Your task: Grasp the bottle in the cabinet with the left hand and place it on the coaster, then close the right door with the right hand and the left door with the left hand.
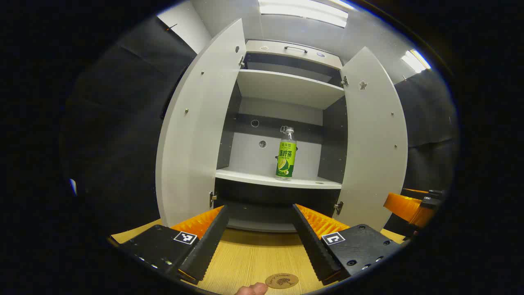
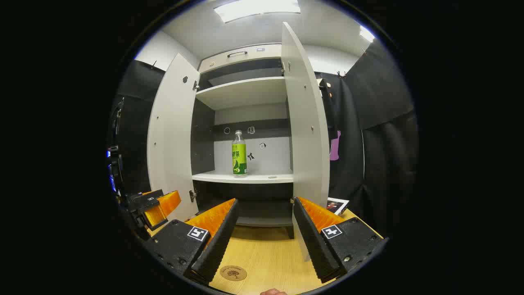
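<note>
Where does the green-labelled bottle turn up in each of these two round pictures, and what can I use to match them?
Left gripper view: the bottle stands on the cabinet's lower shelf, right of centre.
Right gripper view: the bottle stands on that shelf, towards its left side.
Shared landmark: the round coaster on the wooden table, at the bottom of both.

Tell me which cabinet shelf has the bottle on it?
The lower shelf: the green-labelled bottle stands upright there, toward its right side in the left gripper view. The upper shelf above it shows only its bare underside.
</note>
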{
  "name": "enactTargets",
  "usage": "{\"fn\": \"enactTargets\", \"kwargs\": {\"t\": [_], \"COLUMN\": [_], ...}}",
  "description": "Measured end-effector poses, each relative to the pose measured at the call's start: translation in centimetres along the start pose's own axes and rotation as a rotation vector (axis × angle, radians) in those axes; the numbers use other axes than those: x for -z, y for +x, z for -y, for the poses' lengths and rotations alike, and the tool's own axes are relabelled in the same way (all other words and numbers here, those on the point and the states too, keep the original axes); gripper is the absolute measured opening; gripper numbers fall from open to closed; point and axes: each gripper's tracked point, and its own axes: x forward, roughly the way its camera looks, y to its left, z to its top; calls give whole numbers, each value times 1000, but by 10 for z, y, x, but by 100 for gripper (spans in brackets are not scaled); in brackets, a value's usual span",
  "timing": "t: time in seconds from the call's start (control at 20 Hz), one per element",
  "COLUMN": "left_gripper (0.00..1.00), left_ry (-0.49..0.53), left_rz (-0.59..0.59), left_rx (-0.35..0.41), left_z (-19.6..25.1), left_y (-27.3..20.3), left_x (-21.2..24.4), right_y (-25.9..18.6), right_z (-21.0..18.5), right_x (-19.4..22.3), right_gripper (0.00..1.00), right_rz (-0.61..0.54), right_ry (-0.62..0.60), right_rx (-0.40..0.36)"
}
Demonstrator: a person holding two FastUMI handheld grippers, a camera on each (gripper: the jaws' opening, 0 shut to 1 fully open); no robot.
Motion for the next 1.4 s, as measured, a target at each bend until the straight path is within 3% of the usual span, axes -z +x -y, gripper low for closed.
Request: {"fn": "enactTargets", "kwargs": {"t": [1.4], "left_gripper": [95], "left_ry": [-4], "left_rz": [-19], "left_rx": [32], "left_z": [2], "left_y": [-7], "left_x": [-4], "right_y": [-8], "right_z": [-14], "right_x": [0], "right_gripper": [83], "right_rz": [-16], "right_ry": [-26], "right_rx": [-33]}}
